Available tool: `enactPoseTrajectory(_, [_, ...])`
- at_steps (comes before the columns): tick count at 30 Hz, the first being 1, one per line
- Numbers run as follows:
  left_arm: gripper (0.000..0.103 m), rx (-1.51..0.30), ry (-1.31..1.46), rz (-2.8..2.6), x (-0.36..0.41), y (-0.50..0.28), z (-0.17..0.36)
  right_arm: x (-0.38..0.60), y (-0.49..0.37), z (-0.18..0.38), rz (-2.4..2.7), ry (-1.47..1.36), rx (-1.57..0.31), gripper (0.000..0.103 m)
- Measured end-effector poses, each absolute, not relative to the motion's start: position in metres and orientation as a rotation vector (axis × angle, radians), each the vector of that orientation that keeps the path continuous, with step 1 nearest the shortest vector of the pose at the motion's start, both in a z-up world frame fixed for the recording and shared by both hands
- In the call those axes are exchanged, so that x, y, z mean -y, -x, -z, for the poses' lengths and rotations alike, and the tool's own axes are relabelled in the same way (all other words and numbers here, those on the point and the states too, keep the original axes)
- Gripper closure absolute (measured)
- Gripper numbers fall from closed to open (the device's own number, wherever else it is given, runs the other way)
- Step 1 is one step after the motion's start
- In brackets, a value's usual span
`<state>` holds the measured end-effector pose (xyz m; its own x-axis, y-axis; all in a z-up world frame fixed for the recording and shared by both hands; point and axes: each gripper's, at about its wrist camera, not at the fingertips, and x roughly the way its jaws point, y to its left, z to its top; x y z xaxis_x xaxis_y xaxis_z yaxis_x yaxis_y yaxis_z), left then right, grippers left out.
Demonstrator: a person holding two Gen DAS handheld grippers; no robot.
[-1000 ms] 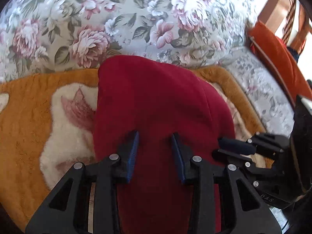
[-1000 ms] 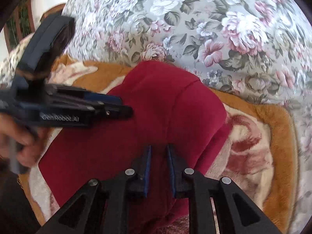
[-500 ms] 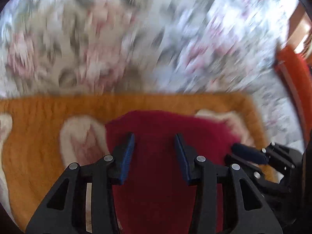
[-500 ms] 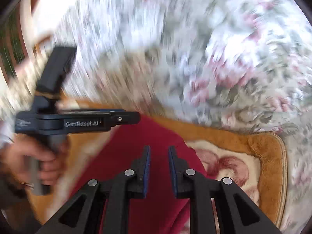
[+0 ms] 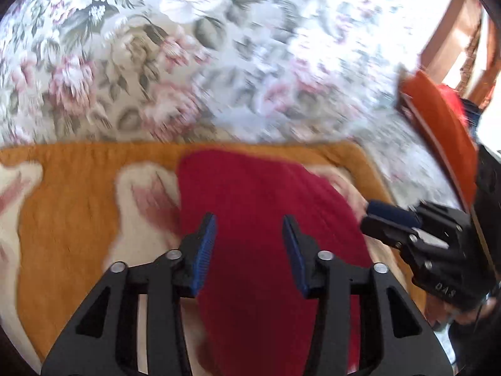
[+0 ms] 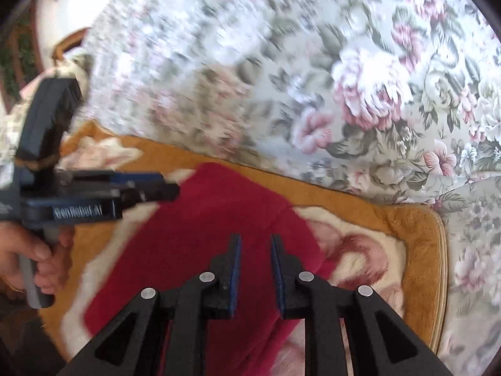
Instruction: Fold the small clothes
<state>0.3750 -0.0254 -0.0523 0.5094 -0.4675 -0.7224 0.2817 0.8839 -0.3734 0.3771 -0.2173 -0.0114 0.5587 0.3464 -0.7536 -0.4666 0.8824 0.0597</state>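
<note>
A flowered sofa [image 5: 156,62] backs the orange blanket [image 5: 72,206] where the red garment [image 5: 260,219] lies flat, its length running away from me. My left gripper [image 5: 249,244], just opening, hangs wide and empty above it; my right gripper [image 6: 255,269] hovers narrow, equally near, pinching nothing.

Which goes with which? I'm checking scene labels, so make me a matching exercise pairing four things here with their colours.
Things:
1. garment
2. blanket border
3. sofa back
4. cushion

Colours:
A. floral, pink on grey-white
B. orange-red
C. dark red
D. mustard orange

Pairs: 1-C, 2-D, 3-A, 4-B
</note>
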Motion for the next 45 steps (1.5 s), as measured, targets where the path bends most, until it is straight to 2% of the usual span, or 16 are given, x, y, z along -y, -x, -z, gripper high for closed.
enactPoseTrajectory(2, [0.039,-0.963,0.176,0.467,0.04,-0.36,0.069,0.217,-0.35,0.013,-0.514,0.131,-0.855,0.068])
enactPoseTrajectory(3, [0.038,-0.946,0.097,0.445,0.051,-0.352,0.08,0.216,-0.341,0.021,-0.52,0.133,-0.87,0.053])
enactPoseTrajectory(6, [0.038,-0.9,-0.024,0.417,0.063,-0.341,0.072,0.213,-0.33,0.067,-0.474,0.24,-0.98,0.049])
enactPoseTrajectory(9, [0.037,-0.823,0.111,0.498,0.038,-0.325,0.049,0.24,-0.313,0.046,-0.456,0.071,-0.889,0.047])
enactPoseTrajectory(10, [0.035,-0.805,0.136,0.499,0.03,-0.323,0.049,0.251,-0.307,0.04,-0.444,0.01,-0.838,0.04])
enactPoseTrajectory(11, [0.027,-0.805,0.156,0.475,0.02,-0.324,0.054,0.258,-0.304,0.039,-0.434,-0.029,-0.813,0.035])
enactPoseTrajectory(12, [0.026,-0.822,0.171,0.455,0.015,-0.326,0.061,0.266,-0.304,0.042,-0.426,-0.082,-0.808,0.031])
enactPoseTrajectory(20, [0.025,-0.997,0.56,0.591,-0.008,-0.353,0.118,0.284,-0.333,0.099,-0.476,-0.426,-0.934,0.032])
enactPoseTrajectory(21, [0.024,-0.998,0.572,0.6,-0.008,-0.354,0.121,0.282,-0.334,0.099,-0.503,-0.437,-0.913,0.036])
enactPoseTrajectory(26, [0.023,-0.96,0.727,0.626,-0.022,-0.36,0.132,0.29,-0.339,0.113,-0.541,-0.538,-0.909,0.038])
enactPoseTrajectory(28, [0.034,-0.978,0.718,0.582,-0.015,-0.363,0.13,0.287,-0.339,0.114,-0.546,-0.532,-0.911,0.039])
enactPoseTrajectory(30, [0.053,-0.986,0.7,0.55,-0.01,-0.36,0.123,0.288,-0.338,0.114,-0.545,-0.549,-0.908,0.047])
enactPoseTrajectory(33, [0.059,-0.948,0.656,0.523,-0.018,-0.34,0.098,0.292,-0.329,0.111,-0.59,-0.63,-0.884,0.057])
enactPoseTrajectory(39, [0.057,-0.883,0.528,0.408,-0.071,-0.304,0.069,0.239,-0.317,0.101,-0.737,-0.655,-0.904,0.059])
enactPoseTrajectory(43, [0.04,-1.031,0.485,0.352,-0.082,-0.316,0.11,0.204,-0.312,0.105,-0.687,-0.552,-0.948,0.058])
enactPoseTrajectory(45, [0.038,-1.0,0.55,0.383,-0.091,-0.313,0.11,0.208,-0.311,0.11,-0.672,-0.572,-0.978,0.057])
